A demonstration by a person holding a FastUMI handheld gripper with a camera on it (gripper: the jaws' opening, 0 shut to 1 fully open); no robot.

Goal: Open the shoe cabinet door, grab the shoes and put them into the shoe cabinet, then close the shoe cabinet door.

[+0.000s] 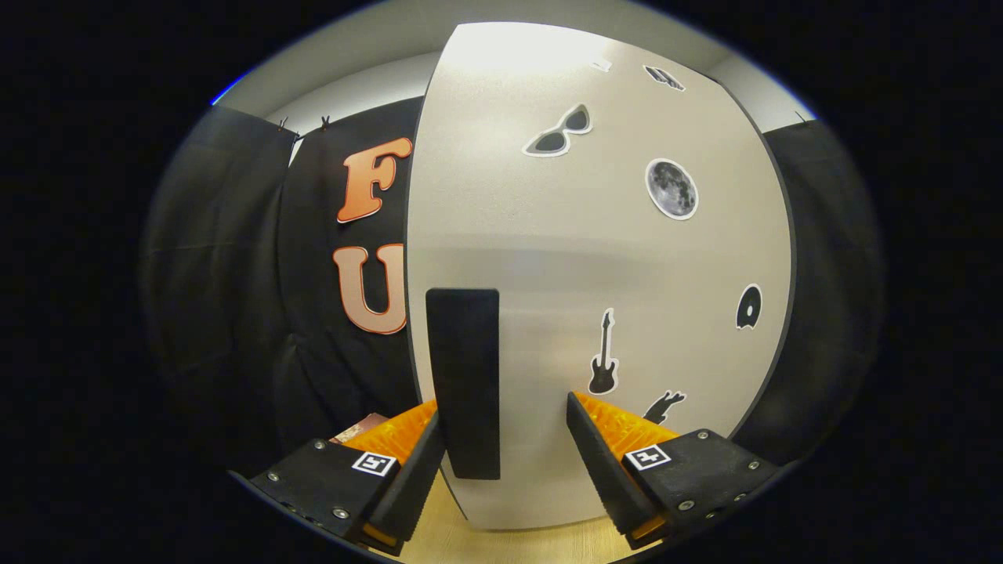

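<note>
The pale shoe cabinet door stands close in front of me, its face dotted with stickers: sunglasses, a moon, a guitar. A tall black handle is fixed upright near the door's left edge. My gripper is open. The handle's lower part sits between the two fingers, hard by the left finger and well apart from the right finger. Neither finger visibly presses on the handle. I cannot tell from here whether the door is fully closed.
Black booth cloth hangs left of the door and also right of it. Light wooden floor shows below the door between the fingers. A small brownish object peeks out beyond the left finger, too hidden to identify.
</note>
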